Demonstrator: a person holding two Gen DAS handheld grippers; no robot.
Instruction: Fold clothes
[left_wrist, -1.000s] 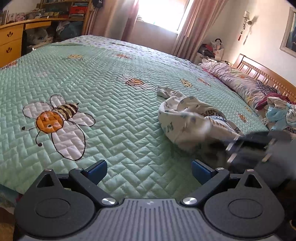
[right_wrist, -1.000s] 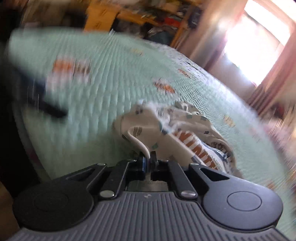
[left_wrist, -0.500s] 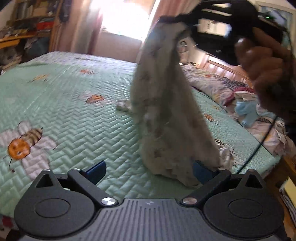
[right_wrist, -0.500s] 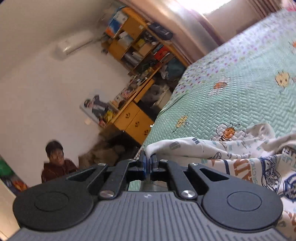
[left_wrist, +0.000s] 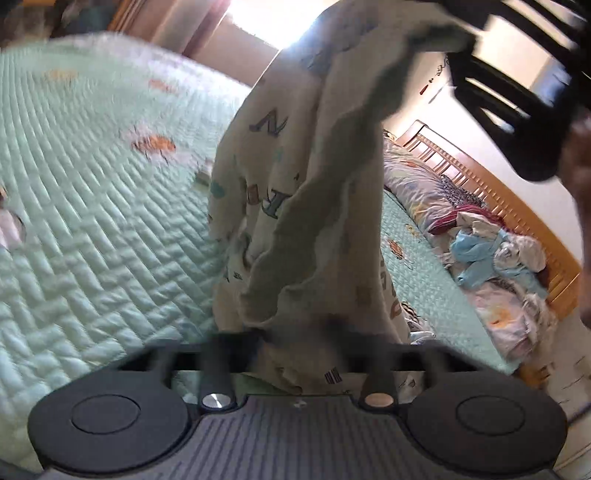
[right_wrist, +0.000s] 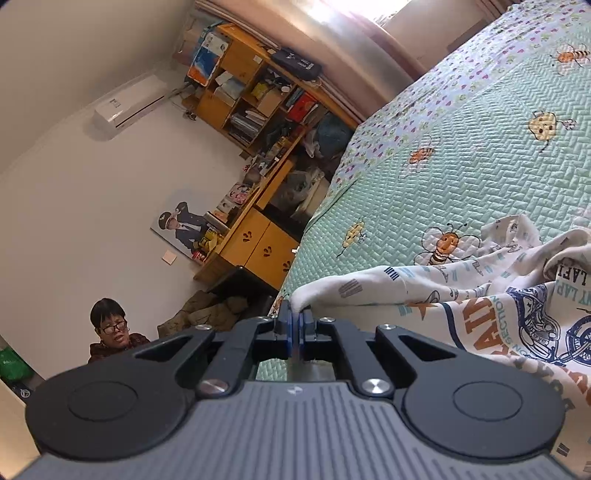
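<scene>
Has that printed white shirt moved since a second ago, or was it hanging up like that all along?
Yes. The shirt lay crumpled on the green quilt a second ago; now it hangs well above the quilt, pinched in the right gripper.

Bedroom, cream walls. Bed (right_wrist: 480, 155) under green quilted bee-print cover. Wooden shelves (right_wrist: 255, 92) crammed with books; yellow cabinet (right_wrist: 258, 247) below. Air conditioner (right_wrist: 129, 105) high on wall. Bright window (left_wrist: 273, 22), pink curtains (left_wrist: 177, 22). Slatted wooden headboard (left_wrist: 491, 192).
</scene>
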